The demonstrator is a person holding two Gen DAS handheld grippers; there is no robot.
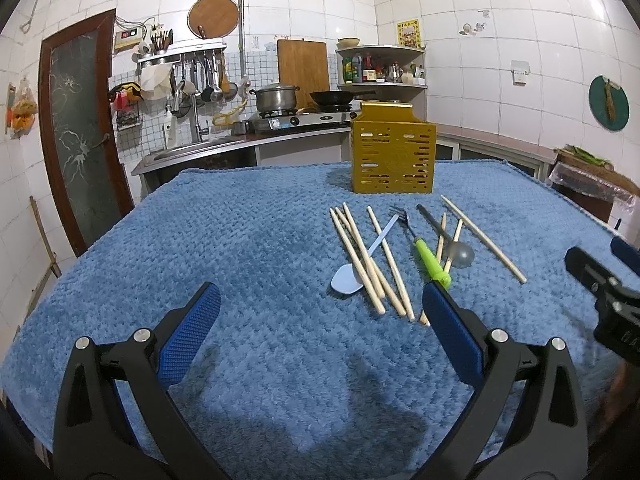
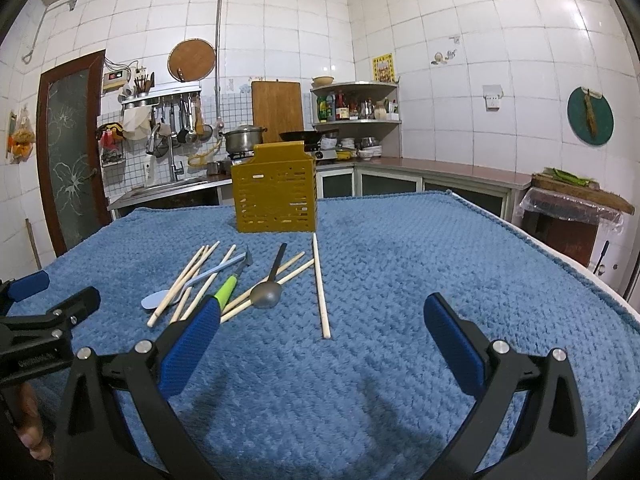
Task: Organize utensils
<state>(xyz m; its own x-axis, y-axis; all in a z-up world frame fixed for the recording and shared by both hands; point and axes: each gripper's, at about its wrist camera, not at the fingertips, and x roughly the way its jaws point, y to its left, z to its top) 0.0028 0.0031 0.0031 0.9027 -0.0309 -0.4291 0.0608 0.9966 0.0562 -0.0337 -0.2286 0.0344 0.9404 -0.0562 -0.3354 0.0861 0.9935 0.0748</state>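
Near the table's middle, just before the yellow holder (image 2: pixel 276 196), the chopsticks (image 1: pixel 358 258), spoons and green-handled fork (image 1: pixel 430 258) are lying loose on the blue cloth (image 1: pixel 240 240). You are holding both the left gripper (image 1: pixel 320 304) and right gripper (image 2: pixel 322 314) wide apart and empty. Try taking the lone chopstick (image 2: pixel 320 284) first, pinching mid-shaft.

The left gripper (image 1: pixel 320 300) hangs low with its blue-padded fingers (image 1: pixel 192 332) spread wide apart, holding nothing. The right gripper (image 2: pixel 322 314) is likewise agape and empty, level beside it. A hand (image 2: pixel 28 420) grips the left tool's handle from below.
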